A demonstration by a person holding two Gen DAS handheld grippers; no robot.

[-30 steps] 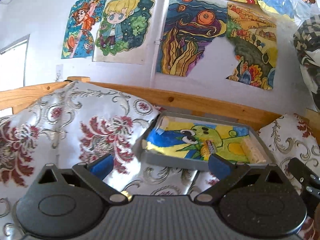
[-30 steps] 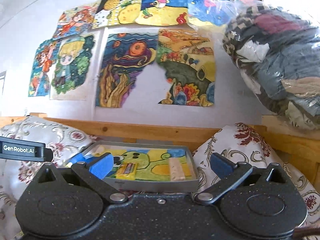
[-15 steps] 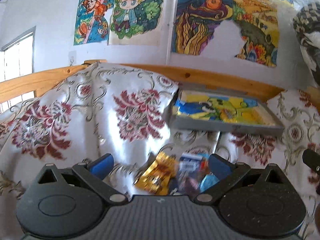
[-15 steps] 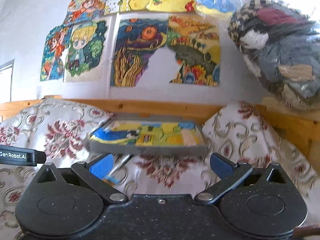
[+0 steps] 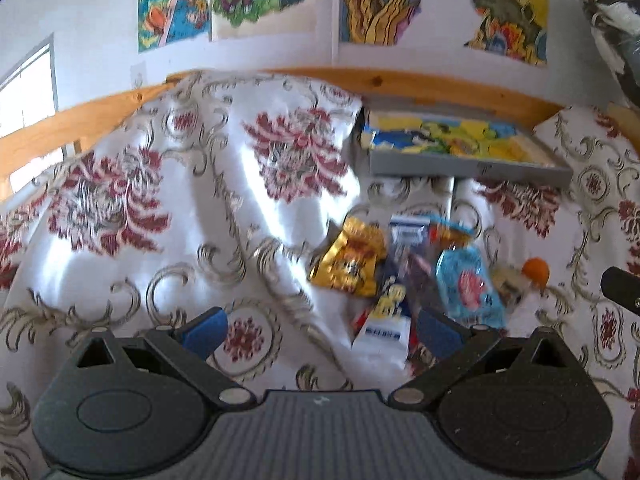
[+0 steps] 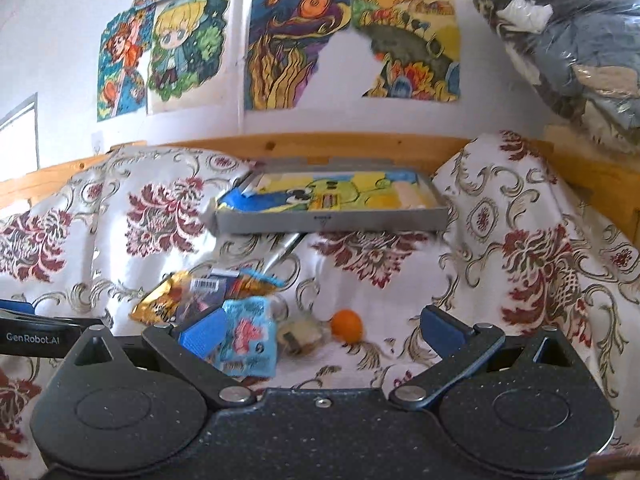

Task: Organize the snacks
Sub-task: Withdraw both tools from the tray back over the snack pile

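A pile of snack packets lies on the floral cloth: a gold packet (image 5: 350, 258) (image 6: 162, 306), a light-blue packet (image 5: 468, 286) (image 6: 248, 336), a dark packet with a barcode (image 6: 208, 286), a white-and-blue one (image 5: 382, 334). A small orange ball (image 5: 536, 270) (image 6: 347, 324) and a clear-wrapped beige snack (image 6: 300, 336) lie to the right of the pile. Behind stands a grey tray (image 5: 468, 168) (image 6: 332, 222) with a colourful lining and a few small snacks. My left gripper (image 5: 320, 326) and right gripper (image 6: 320, 330) are both open, empty, hovering just short of the pile.
The floral cloth (image 5: 168, 208) rises in folds at left and right (image 6: 532, 232). A wooden rail (image 6: 328, 144) runs behind the tray, below a wall of drawings (image 6: 288, 44). A plastic bag of clothes (image 6: 572, 36) hangs at upper right. The other gripper's body (image 6: 36, 334) shows at left.
Both views have tilted down and pulled back: the tray moved up and away, and the snack pile on the cloth came into sight. Both grippers stayed open.
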